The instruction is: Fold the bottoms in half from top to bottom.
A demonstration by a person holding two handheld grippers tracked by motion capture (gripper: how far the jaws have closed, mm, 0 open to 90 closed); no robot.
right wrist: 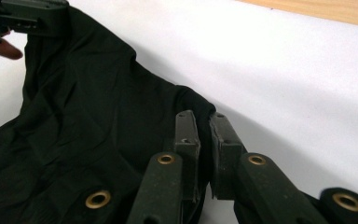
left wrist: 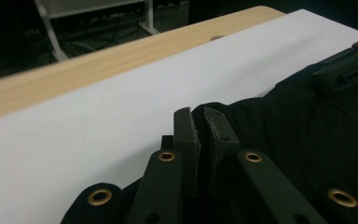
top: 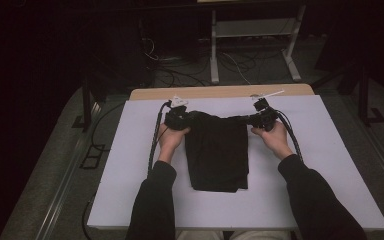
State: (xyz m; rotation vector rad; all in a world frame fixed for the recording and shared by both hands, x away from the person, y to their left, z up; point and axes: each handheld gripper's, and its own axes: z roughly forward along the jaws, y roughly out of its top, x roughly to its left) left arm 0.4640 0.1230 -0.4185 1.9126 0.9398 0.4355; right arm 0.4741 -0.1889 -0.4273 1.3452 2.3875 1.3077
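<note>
A black garment [top: 217,152] lies folded into a long rectangle on the white table cover [top: 305,150], its far edge lifted and stretched between the two grippers. My left gripper [top: 179,118] pinches the far left corner; in the left gripper view the left gripper [left wrist: 200,120] is shut on a fold of the black garment [left wrist: 284,126]. My right gripper [top: 261,118] pinches the far right corner; in the right gripper view the right gripper [right wrist: 202,122] is clamped on the cloth edge, and the black garment [right wrist: 84,126] spreads to its left.
A strip of bare wooden tabletop [top: 220,92] runs along the far edge beyond the white cover. Behind it stand a white metal frame [top: 252,40] and floor cables [top: 180,70] in a dark room. A floor rail [top: 65,190] runs along the left side.
</note>
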